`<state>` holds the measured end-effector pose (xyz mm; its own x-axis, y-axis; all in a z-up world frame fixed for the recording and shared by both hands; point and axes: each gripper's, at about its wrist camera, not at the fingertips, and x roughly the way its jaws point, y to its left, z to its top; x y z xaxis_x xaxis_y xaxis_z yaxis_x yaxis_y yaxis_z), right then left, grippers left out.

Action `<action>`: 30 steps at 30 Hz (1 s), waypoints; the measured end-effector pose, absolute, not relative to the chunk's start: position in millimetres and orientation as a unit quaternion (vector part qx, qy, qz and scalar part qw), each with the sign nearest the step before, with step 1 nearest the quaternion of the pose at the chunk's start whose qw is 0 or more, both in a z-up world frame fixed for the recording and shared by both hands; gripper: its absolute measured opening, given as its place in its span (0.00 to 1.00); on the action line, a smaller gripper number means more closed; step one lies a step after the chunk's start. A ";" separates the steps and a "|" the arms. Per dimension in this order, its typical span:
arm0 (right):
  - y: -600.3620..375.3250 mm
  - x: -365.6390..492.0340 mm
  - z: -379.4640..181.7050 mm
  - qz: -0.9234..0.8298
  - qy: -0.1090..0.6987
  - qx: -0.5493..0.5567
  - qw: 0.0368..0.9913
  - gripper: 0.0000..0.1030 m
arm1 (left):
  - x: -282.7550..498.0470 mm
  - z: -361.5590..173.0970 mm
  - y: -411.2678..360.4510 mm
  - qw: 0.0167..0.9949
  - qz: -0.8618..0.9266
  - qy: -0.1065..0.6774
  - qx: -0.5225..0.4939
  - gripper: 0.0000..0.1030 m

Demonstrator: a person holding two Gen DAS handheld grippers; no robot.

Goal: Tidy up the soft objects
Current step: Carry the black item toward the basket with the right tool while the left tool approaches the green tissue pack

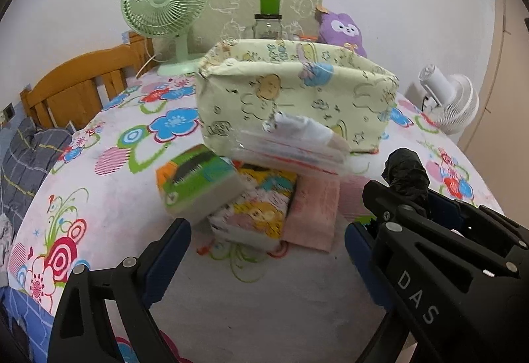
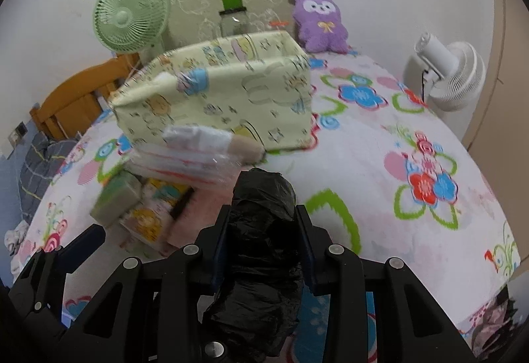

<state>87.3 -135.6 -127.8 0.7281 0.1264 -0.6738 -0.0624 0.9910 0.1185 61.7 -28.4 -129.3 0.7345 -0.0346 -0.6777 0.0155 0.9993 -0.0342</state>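
A pale yellow cartoon-print fabric bin [image 1: 297,91] stands open on the flowered bed; it also shows in the right wrist view [image 2: 224,88]. In front of it lie a clear bag of white cloth [image 1: 294,144], a green tissue pack [image 1: 195,184], a yellow cartoon tissue pack [image 1: 258,210] and a pink folded cloth [image 1: 314,214]. My left gripper [image 1: 267,253] is open and empty, just short of the packs. My right gripper [image 2: 264,230] is shut on a black plastic-wrapped roll [image 2: 261,247], held right of the pile; it shows in the left wrist view [image 1: 406,171].
A green desk fan [image 1: 165,5], a jar with a green lid [image 1: 268,22] and a purple plush owl [image 1: 344,28] stand behind the bin by the wall. A white fan [image 1: 453,105] is at the right. A wooden headboard [image 1: 79,81] is at the left.
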 end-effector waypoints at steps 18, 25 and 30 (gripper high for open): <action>-100.2 103.5 -111.8 0.079 0.349 0.025 0.933 0.37 | 82.4 -120.1 4.9 0.933 0.013 0.358 -0.025 0.93; -89.9 114.2 -111.5 0.078 0.350 0.026 0.933 0.37 | 95.0 -123.4 15.7 0.931 0.009 0.362 -0.043 0.89; -86.0 120.4 -111.7 0.072 0.352 0.025 0.933 0.37 | 103.8 -126.7 18.6 0.930 0.013 0.365 -0.047 0.85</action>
<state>120.4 -86.0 -111.7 0.7424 0.1525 -0.6524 -0.1176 0.9883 0.0973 103.8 18.6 -126.7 0.7335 -0.0109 -0.6797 -0.0574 0.9953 -0.0780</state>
